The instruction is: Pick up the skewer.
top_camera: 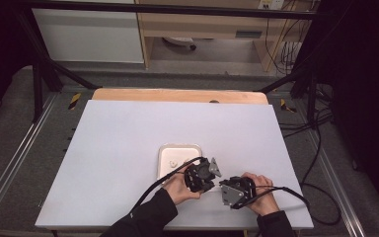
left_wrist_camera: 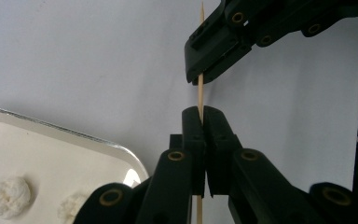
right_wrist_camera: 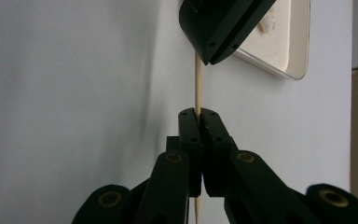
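Observation:
A thin wooden skewer (left_wrist_camera: 200, 95) runs straight between both grippers above the white table. My left gripper (left_wrist_camera: 202, 111) is shut on the skewer (right_wrist_camera: 197, 84), and the right gripper (right_wrist_camera: 198, 113) is shut on it too, a short way along. In the high view the left gripper (top_camera: 208, 171) and the right gripper (top_camera: 225, 186) meet at the table's front, just right of a white tray (top_camera: 167, 170). The tray (left_wrist_camera: 98, 142) holds small white lumps (left_wrist_camera: 12, 196).
The white board (top_camera: 128, 133) covers a wooden table, with open surface to the left, right and behind the tray. Cables trail from both grippers toward the front edge. Black frame rails and floor cables (top_camera: 321, 148) flank the table.

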Demonstrator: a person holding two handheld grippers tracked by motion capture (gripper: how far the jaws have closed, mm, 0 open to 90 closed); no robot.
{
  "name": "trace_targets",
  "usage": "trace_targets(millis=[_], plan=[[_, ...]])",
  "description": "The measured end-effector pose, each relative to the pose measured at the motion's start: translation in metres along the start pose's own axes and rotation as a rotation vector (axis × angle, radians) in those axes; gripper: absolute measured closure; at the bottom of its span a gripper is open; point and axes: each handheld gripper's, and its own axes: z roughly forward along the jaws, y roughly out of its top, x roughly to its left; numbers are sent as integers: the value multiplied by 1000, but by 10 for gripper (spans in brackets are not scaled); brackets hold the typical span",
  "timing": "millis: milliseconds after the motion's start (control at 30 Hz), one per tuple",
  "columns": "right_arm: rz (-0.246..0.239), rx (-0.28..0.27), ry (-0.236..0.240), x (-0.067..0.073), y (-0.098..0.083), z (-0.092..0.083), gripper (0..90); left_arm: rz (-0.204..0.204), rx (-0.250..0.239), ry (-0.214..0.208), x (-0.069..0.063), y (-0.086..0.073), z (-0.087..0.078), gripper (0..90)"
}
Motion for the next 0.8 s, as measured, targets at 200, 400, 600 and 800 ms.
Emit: trace_targets(millis=[200,400,600,800], plan=[[-1,12,-4,0,0,-1,892,2,17,8,1,-2,-2,828],[-13,42,-3,-2,-1,-3,892,-2,68,7,7,-6,-9,680],[-42,66,-6,-2,1,-1,891,-6,136,6,11,-10,-10,699],[-61,71,-3,-3,4,0,891,2,153,-17,7,-9,-5,805]])
